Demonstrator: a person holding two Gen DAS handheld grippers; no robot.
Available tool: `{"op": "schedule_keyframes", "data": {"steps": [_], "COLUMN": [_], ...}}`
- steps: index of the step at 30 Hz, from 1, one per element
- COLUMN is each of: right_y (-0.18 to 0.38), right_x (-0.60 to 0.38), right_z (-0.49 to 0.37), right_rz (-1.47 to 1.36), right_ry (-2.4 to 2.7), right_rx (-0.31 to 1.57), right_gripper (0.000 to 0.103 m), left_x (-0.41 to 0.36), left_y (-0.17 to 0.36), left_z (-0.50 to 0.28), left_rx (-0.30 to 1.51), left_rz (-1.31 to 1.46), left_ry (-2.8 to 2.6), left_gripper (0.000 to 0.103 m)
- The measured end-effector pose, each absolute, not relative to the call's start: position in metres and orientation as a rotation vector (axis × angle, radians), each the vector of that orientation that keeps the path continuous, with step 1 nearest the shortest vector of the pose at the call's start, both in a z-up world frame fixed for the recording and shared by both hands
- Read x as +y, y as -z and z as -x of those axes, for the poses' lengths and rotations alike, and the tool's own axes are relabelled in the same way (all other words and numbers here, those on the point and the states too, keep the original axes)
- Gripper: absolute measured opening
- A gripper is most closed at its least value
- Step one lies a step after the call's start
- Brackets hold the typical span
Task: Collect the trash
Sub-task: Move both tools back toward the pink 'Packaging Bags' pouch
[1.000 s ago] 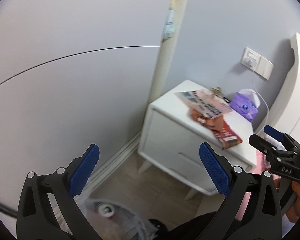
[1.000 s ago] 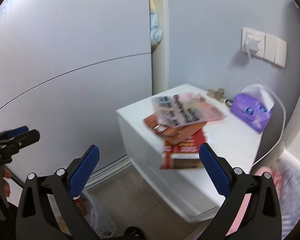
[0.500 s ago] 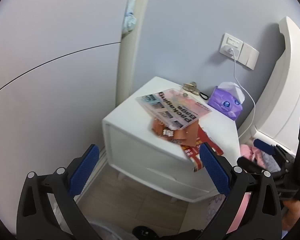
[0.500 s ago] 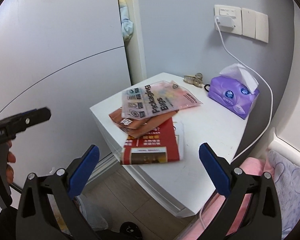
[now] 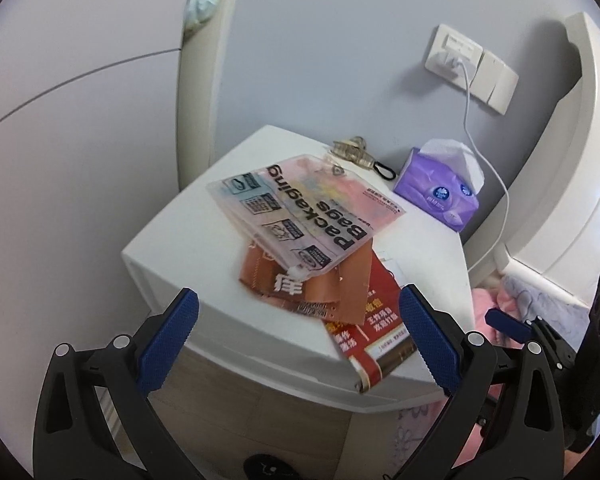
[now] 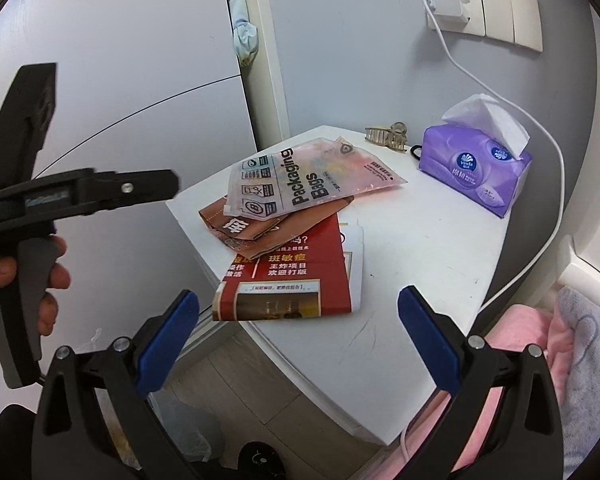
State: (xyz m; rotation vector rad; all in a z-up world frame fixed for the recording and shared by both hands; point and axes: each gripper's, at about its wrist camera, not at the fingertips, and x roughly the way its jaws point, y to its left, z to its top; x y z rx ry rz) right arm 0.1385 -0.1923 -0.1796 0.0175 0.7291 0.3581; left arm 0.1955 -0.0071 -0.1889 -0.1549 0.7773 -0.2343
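Observation:
A pile of trash lies on the white nightstand point(image 5: 188, 240) point(image 6: 420, 280). On top is a pink plastic "Packaging Bags" pouch point(image 5: 304, 208) point(image 6: 304, 184). Under it sits a torn brown wrapper point(image 5: 300, 288) point(image 6: 268, 228), and lowest a red leaflet point(image 5: 372, 328) point(image 6: 296, 276) overhanging the front edge. My left gripper point(image 5: 298, 340) hangs open just short of the pile, empty. My right gripper point(image 6: 298, 340) is open too, above the nightstand's near corner. The left gripper's body point(image 6: 80, 196) shows at the left of the right wrist view.
A purple tissue pack point(image 6: 476, 172), a hair claw point(image 6: 386, 136) and a black hair tie sit at the back. A white charger cable point(image 6: 548, 216) hangs from the wall socket point(image 6: 448, 4). Pink bedding point(image 6: 540, 344) lies right. A bin with a clear liner point(image 6: 188, 428) stands on the floor.
Both grippers have swung right and closed in on the nightstand, so the pile looks larger and more central. The bin has dropped out of the left wrist view.

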Motion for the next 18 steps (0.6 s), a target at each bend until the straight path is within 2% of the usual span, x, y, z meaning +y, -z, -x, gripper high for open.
{"op": "schedule_keyframes", "data": {"steps": [18], "right_y": [0.158], "right_x": [-0.212], "right_z": [-0.233], "right_rz": [-0.026], "right_ry": [-0.394], "right_rx": [0.7], "right_gripper": [0.097], "left_x": [-0.013], "left_y": [0.221], "left_z": [-0.264], "left_rx": [0.895], "left_rz": [0.154], "left_ry": [0.241], "left_gripper": [0.097]}}
